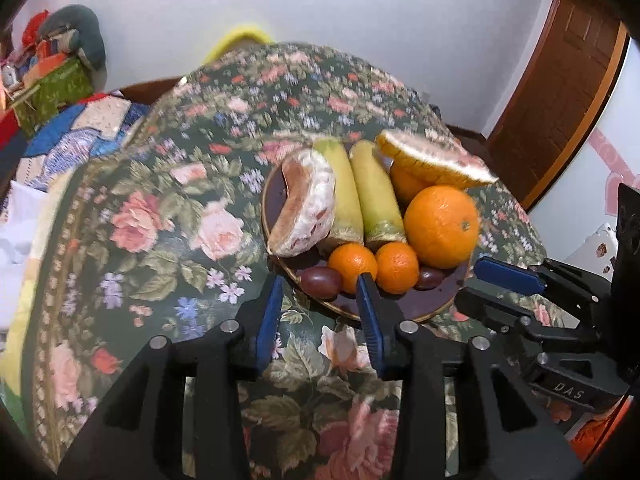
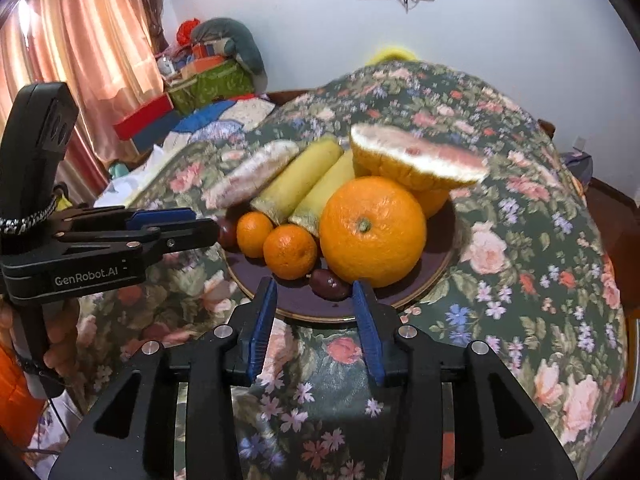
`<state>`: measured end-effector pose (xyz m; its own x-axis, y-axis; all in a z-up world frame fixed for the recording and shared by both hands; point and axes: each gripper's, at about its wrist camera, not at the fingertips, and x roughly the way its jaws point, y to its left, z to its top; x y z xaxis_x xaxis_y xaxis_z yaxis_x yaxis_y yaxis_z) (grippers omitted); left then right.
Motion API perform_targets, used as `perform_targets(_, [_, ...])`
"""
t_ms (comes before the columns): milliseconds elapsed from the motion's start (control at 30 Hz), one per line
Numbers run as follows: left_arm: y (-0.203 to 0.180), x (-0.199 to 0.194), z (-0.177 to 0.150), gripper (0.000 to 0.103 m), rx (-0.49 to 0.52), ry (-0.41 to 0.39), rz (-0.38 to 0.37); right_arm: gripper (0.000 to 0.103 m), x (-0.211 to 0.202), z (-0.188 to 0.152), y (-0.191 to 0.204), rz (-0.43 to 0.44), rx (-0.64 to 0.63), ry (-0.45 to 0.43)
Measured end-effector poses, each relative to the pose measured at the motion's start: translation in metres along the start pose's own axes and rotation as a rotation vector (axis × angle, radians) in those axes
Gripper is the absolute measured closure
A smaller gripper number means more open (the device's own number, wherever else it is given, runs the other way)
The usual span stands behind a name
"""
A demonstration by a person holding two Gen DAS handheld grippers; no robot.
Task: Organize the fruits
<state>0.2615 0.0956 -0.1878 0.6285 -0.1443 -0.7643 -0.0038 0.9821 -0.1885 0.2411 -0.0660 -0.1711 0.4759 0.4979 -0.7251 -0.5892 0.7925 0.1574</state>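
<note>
A dark plate [image 1: 416, 308] [image 2: 304, 304] on the floral table holds a peeled pomelo piece [image 1: 308, 208] [image 2: 256, 172], two banana halves [image 1: 360, 196] [image 2: 300, 180], a cut pomelo shell [image 1: 432, 160] [image 2: 416, 156], a big orange [image 1: 442, 226] [image 2: 372, 230], two tangerines [image 1: 352, 266] [image 2: 290, 250] and dark dates [image 1: 320, 280] [image 2: 328, 284]. My left gripper [image 1: 320, 284] is open and empty at the plate's near left rim; it also shows in the right wrist view [image 2: 176, 224]. My right gripper [image 2: 314, 284] is open and empty at the near rim, over a date; it also shows in the left wrist view [image 1: 492, 280].
The floral tablecloth [image 1: 160, 220] [image 2: 520, 260] covers a round table. Boxes and cushions [image 2: 208, 76] are piled at the back left by a curtain. A wooden door [image 1: 560, 92] stands at the right.
</note>
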Motion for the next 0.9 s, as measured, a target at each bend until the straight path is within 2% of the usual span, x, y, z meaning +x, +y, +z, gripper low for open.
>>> perform_targets(167, [-0.012, -0.053, 0.006, 0.065, 0.004, -0.114, 0.031, 0.067, -0.046, 0.009, 0.007, -0.038, -0.012, -0.104])
perform_targets(267, [-0.025, -0.099, 0.011, 0.065, 0.018, -0.22, 0.046, 0.067, -0.081, 0.017, 0.013, -0.056, -0.01, -0.187])
perform_targets(467, [-0.051, -0.183, 0.008, 0.063, 0.049, -0.41, 0.045, 0.066, -0.165, 0.025, 0.032, -0.082, 0.001, -0.391])
perform_targets(633, [-0.073, -0.248, -0.01, 0.042, 0.075, -0.573, 0.06, 0.04, -0.233, 0.015, 0.056, -0.12, -0.006, -0.574])
perform_targets(667, [-0.077, -0.258, -0.015, 0.037, 0.08, -0.597, 0.064, 0.037, -0.241, 0.013, 0.061, -0.131, -0.011, -0.597])
perform_targets(733, [-0.084, -0.274, -0.023, 0.032, 0.092, -0.64, 0.076, 0.021, -0.256, 0.009, 0.07, -0.154, -0.016, -0.639])
perform_targets(767, [-0.086, -0.279, -0.026, 0.029, 0.096, -0.652, 0.08, 0.018, -0.262, 0.006, 0.074, -0.163, -0.014, -0.658])
perform_targets(900, [-0.093, -0.298, -0.038, 0.008, 0.096, -0.698, 0.093, 0.0, -0.269, 0.002, 0.08, -0.19, -0.009, -0.698])
